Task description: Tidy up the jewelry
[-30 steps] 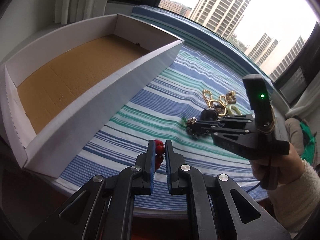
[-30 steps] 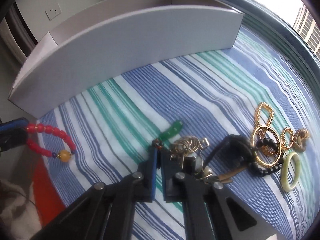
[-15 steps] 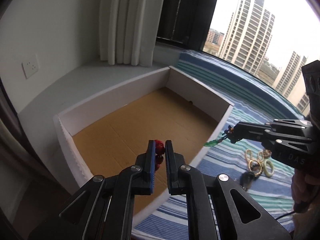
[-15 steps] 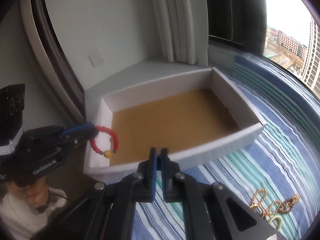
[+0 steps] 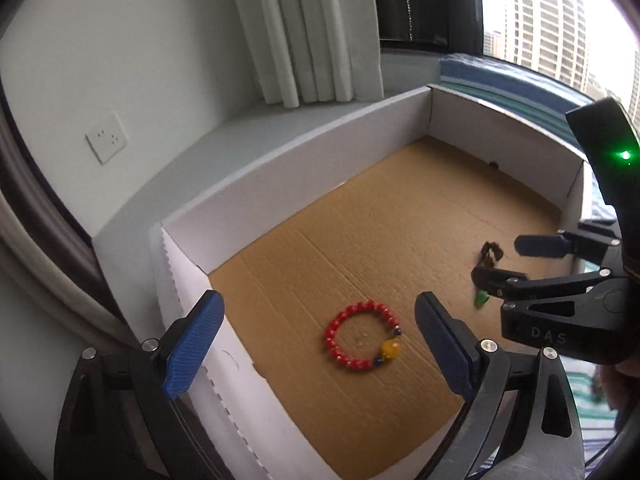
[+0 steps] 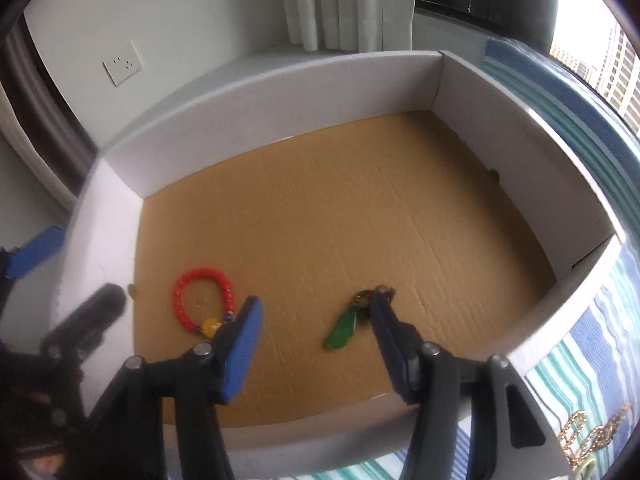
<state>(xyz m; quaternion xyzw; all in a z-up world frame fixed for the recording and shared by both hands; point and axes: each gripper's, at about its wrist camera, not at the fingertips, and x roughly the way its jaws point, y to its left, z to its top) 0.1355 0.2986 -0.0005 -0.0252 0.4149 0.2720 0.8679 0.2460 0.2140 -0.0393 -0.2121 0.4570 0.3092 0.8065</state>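
Observation:
A red bead bracelet [image 5: 362, 335] with a yellow bead lies on the brown floor of the white cardboard box [image 5: 288, 176]; it also shows in the right wrist view [image 6: 202, 304]. A green pendant with a dark clasp [image 6: 352, 322] lies on the box floor to the right of the bracelet, partly hidden behind the right gripper in the left wrist view [image 5: 482, 280]. My left gripper [image 5: 316, 340] is open above the bracelet. My right gripper [image 6: 314, 320] is open above the pendant, its right finger touching the clasp.
The box [image 6: 280, 92] has tall white walls. It stands on a blue and green striped cloth [image 6: 592, 364]. Gold chains [image 6: 588, 440] lie on the cloth at the lower right. A wall socket [image 5: 106, 142] and white curtains [image 5: 312, 28] are behind the box.
Both grippers moved over the box and opened. The red bracelet dropped from the left gripper and the green pendant from the right gripper onto the box floor.

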